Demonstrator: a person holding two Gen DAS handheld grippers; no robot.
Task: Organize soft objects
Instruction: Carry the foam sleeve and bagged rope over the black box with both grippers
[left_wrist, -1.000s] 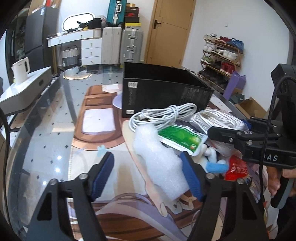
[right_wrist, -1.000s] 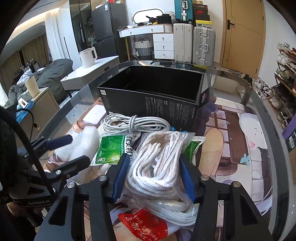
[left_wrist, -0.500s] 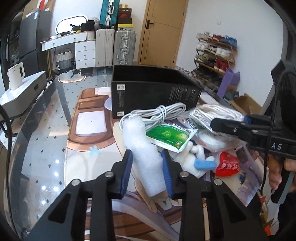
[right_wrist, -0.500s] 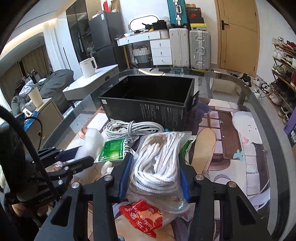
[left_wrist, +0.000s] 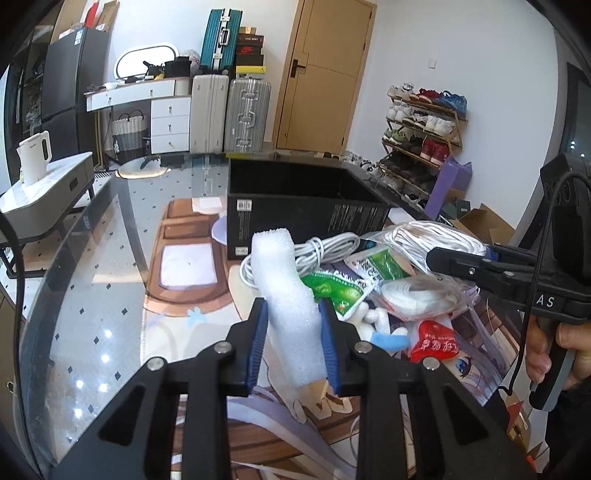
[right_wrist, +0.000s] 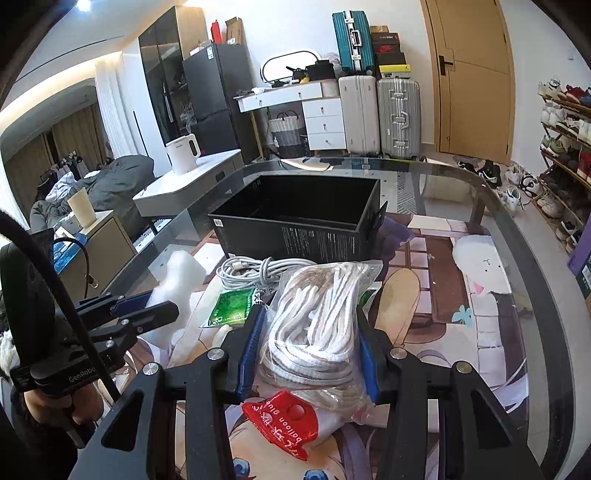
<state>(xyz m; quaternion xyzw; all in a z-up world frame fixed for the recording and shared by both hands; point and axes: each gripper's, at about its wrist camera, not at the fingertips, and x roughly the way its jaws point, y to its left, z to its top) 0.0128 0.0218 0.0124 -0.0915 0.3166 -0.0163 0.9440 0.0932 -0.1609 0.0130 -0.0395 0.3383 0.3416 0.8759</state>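
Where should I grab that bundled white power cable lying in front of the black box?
Grip the bundled white power cable at its wrapped middle, where the loops are cinched together, coming from above. It lies flat beside the open black cardboard box, so a top-down pinch looks most secure.

plush toy (left_wrist: 373, 325) half-buried (under packets (left_wrist: 334, 291))

A lived-in home, likely an entry-side living room — suitcases (right_wrist: 380, 110) stacked by a wooden door (right_wrist: 472, 74), a loaded shoe rack (left_wrist: 424, 122), a black fridge (right_wrist: 212, 99), a white kettle (right_wrist: 183, 151) beyond the glass tabletop's (right_wrist: 480, 192) far edge.
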